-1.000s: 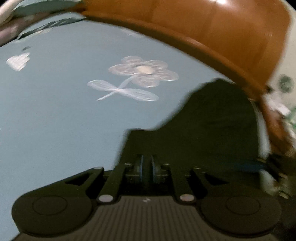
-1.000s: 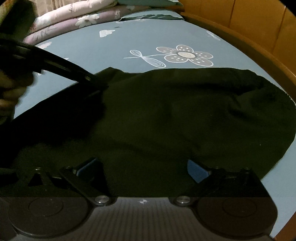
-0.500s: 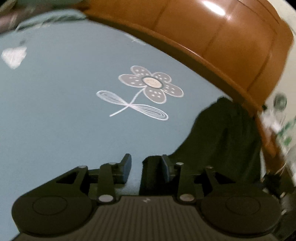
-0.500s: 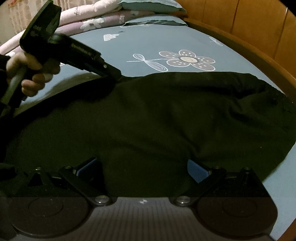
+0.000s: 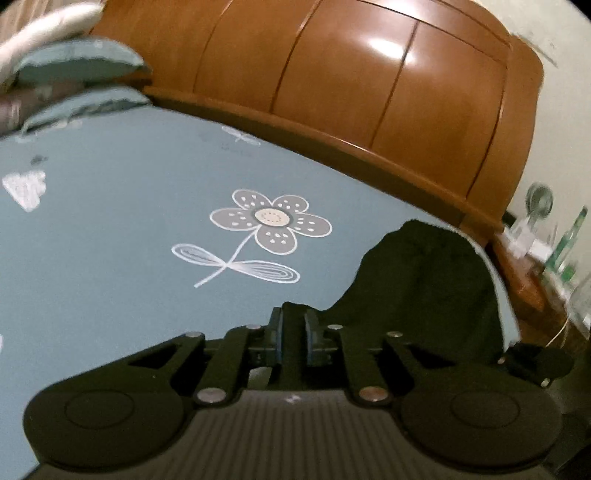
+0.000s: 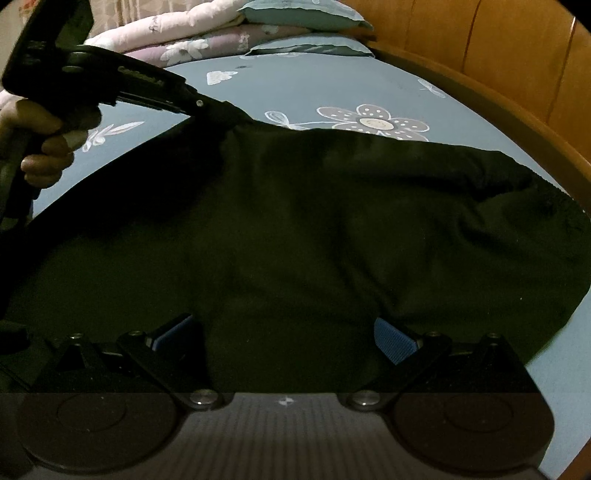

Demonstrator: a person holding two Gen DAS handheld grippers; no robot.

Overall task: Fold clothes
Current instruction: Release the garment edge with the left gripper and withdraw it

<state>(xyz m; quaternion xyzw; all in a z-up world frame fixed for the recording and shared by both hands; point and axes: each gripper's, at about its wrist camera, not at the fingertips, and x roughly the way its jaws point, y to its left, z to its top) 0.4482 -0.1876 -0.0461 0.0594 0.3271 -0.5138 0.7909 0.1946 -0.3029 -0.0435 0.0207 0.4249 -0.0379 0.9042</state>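
Note:
A black garment [image 6: 314, 229] lies spread on the blue flowered bed sheet [image 6: 332, 85]. In the right wrist view my left gripper [image 6: 221, 110], held by a hand [image 6: 44, 147], grips the garment's far left corner, and the cloth tents up toward it. In the left wrist view the left gripper [image 5: 291, 325] has its jaws closing, with a fold of the dark garment [image 5: 424, 280] filling the narrow gap between the pads. My right gripper [image 6: 282, 332] stands wide open over the garment's near edge, its blue pads [image 6: 391, 339] apart and not pinching the cloth.
A curved wooden bed frame [image 5: 369, 92] rims the sheet on the far and right sides. Folded quilts and pillows [image 6: 221, 33] are stacked at the far end. A small fan and bottles [image 5: 554, 240] stand on a side table beyond the frame.
The left gripper, shut a second ago, opened beside the garment's edge and has now narrowed on a fold of it. The corner has risen slightly. The right gripper has stayed still.

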